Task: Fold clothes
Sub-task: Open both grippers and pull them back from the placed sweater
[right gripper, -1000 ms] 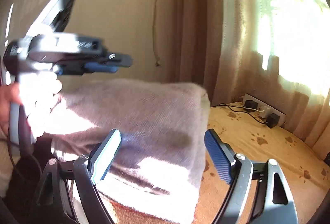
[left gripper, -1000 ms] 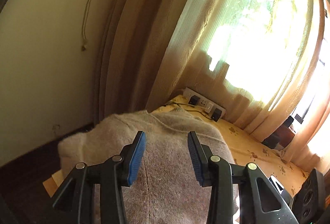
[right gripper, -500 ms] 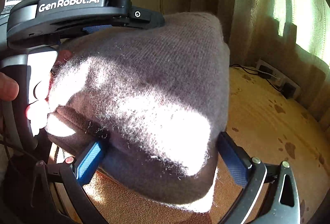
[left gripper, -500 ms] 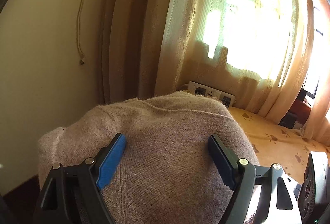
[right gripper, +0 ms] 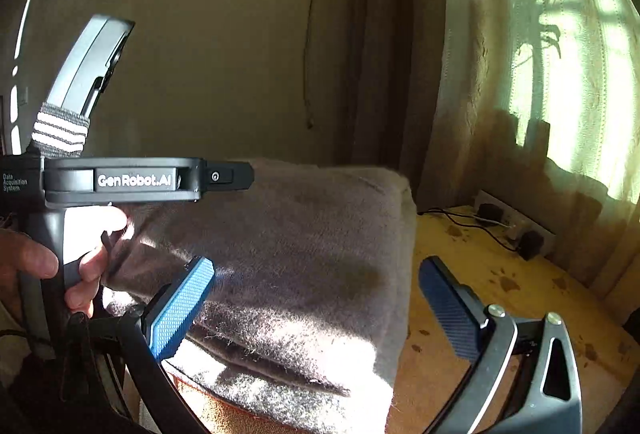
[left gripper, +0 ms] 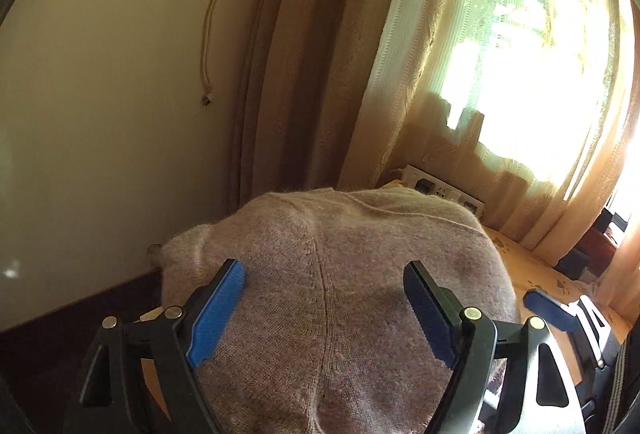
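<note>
A folded grey-beige knitted sweater (left gripper: 332,298) lies in a thick stack on the yellow tabletop (right gripper: 472,274). My left gripper (left gripper: 324,290) is open, its blue pads spread wide just above the sweater's top. In the right wrist view the sweater (right gripper: 304,258) fills the middle, with its folded layers showing at the front. My right gripper (right gripper: 316,294) is open, one pad against the sweater's front left, the other beyond its right edge over the table. The left gripper (right gripper: 228,176) shows there from the side, resting over the stack's left part.
A white power strip (left gripper: 444,190) with plugs and a black cable (right gripper: 472,226) lies at the table's back by the beige curtains (left gripper: 460,74). A cream wall (left gripper: 100,94) stands behind left. The person's hand (right gripper: 48,258) holds the left gripper's handle.
My left gripper's jaws have spread much wider over the sweater. My right gripper pushed in close to the stack, then drew back a little.
</note>
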Available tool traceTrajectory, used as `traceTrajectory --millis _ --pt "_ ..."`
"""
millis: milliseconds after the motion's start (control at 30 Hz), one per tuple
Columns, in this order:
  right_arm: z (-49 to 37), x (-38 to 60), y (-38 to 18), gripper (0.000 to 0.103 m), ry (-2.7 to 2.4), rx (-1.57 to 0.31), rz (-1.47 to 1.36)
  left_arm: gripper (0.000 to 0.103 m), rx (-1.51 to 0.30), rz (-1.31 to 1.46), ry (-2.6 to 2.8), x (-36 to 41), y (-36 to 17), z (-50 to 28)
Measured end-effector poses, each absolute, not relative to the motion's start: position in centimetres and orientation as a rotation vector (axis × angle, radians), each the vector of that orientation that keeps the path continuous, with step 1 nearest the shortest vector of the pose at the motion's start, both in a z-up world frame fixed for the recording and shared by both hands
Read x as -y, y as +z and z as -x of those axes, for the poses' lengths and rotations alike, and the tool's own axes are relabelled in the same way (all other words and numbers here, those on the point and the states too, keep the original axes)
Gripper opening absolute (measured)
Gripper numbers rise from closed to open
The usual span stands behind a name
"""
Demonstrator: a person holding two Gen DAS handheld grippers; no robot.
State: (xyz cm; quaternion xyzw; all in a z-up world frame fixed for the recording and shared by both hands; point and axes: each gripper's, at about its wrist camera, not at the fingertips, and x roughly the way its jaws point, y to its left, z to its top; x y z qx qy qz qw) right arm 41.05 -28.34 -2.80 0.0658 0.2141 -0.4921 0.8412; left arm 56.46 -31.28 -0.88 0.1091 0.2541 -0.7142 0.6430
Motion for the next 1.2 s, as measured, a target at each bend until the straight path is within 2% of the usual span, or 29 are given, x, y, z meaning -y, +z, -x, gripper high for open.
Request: traceTrajectory --millis 200,333,500,733,967,1200 --pt "-42.1 30.7 -6.3 0.103 -1.023 -0.518 -0.183 0.086 -0.439 -0.281 -1.598 31.2 -2.7 -55.2" --pt "-42.4 30.9 -6.6 0.103 -1.032 -0.536 -0.162 0.091 -0.445 -0.241 -1.597 31.4 -3.5 -55.4" --pt "-41.8 30.3 -7.3 0.103 -1.043 -0.469 -0.131 0.093 -0.455 -0.262 -1.556 30.9 -3.2 -55.0" --pt "-39.6 27.1 -5.4 0.103 -1.045 -0.450 -0.285 0.093 -0.480 -0.313 -1.471 28.9 -1.7 -54.1" --pt "-36.3 23.7 -3.6 0.103 -1.118 -0.409 -0.324 0.093 -0.403 -0.382 -1.401 25.3 -0.5 -51.6" --pt "-31.9 20.9 -1.6 0.103 -1.167 -0.340 -0.350 0.093 -0.330 -0.334 -1.414 20.2 1.3 -48.7"
